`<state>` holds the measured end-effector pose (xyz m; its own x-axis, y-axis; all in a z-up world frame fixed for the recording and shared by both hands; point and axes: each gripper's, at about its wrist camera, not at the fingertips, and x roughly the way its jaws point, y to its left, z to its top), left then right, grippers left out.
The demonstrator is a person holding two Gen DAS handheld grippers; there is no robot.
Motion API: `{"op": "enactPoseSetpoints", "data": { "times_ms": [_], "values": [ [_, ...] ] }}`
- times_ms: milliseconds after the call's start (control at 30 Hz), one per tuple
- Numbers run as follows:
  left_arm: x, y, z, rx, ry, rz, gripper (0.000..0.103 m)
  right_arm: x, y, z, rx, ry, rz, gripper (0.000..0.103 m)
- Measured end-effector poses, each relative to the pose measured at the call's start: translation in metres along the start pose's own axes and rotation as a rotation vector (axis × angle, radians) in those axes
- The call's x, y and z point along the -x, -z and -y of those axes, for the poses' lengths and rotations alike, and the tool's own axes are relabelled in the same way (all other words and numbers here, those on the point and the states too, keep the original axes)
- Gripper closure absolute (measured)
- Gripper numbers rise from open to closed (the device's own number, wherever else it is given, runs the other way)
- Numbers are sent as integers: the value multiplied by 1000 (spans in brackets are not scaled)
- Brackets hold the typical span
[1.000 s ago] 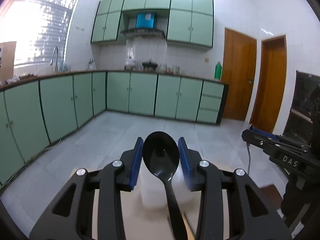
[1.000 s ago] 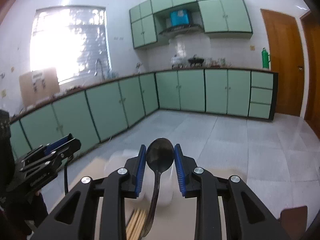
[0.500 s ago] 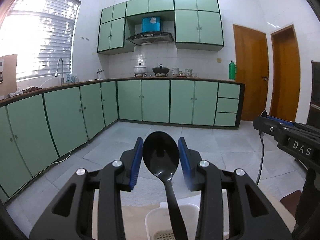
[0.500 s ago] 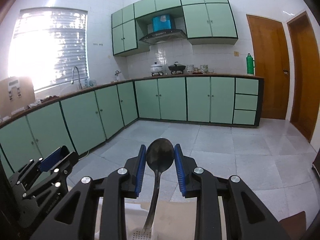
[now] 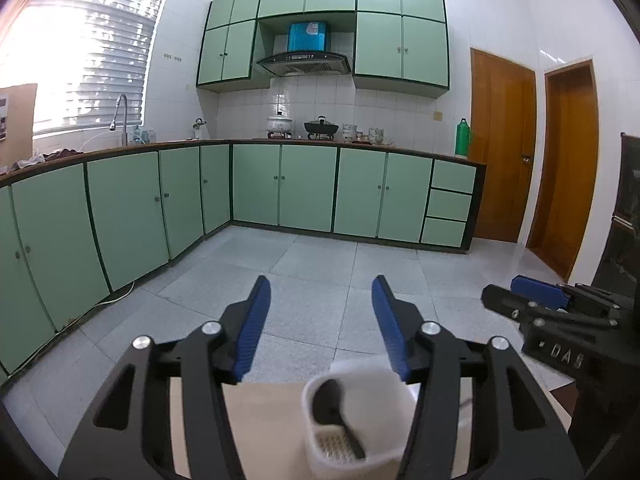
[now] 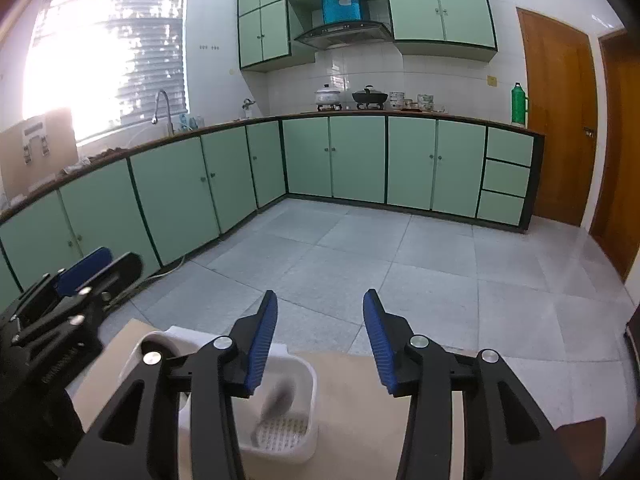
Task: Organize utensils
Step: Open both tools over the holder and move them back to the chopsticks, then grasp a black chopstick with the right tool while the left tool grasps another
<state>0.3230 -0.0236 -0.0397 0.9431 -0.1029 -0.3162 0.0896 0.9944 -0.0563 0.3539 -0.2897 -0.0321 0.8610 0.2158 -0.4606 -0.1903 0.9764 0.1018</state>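
Observation:
My left gripper [image 5: 321, 322] is open and empty above a white utensil holder [image 5: 360, 420] on the light table. A black spoon [image 5: 334, 414] lies inside its round compartment. My right gripper [image 6: 320, 338] is open and empty above the same holder [image 6: 280, 412]. A second black spoon [image 6: 278, 400] sits blurred in the square compartment, over its perforated floor. The first spoon's bowl [image 6: 154, 348] shows in the round compartment at the left. The right gripper [image 5: 560, 320] shows at the left view's right edge, and the left gripper [image 6: 72, 292] at the right view's left edge.
The light wooden table [image 6: 352, 400] carries the holder. Beyond its far edge lies a grey tiled floor [image 5: 320, 264] with green cabinets [image 5: 304, 188] along the walls. Brown doors [image 5: 568, 168] stand at the right. A dark brown object [image 6: 580, 440] lies at the table's right.
Both grippers have opened and let go of their black spoons, which have dropped into the white holder. The holder now shows more fully below the fingers.

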Motion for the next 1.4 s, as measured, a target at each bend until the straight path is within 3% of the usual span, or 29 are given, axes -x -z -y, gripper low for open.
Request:
{"op": "enactPoseSetpoints", "data": {
  "times_ms": [233,467,600,700,967,1167,1400],
  "values": [
    [71,41,-6,2,4,-103,31,63,48,2,-6,-20,-38,39],
    [129,121,-6,72,27,-310,25,124,149,-5,-41,-43,-180,36],
    [154,163,1,36,7,-427,25,150,196,-12,-33,-24,-251,36],
    [167,185,4,25,0,-470,25,165,224,-16,-29,-26,-300,37],
    [185,212,9,30,-32,-560,25,180,248,-44,17,-84,-358,45],
    [190,222,6,39,-44,-587,25,172,265,-60,86,-53,-412,49],
    [189,224,8,24,-53,-587,23,172,261,-47,68,3,-388,51]
  ]
}}
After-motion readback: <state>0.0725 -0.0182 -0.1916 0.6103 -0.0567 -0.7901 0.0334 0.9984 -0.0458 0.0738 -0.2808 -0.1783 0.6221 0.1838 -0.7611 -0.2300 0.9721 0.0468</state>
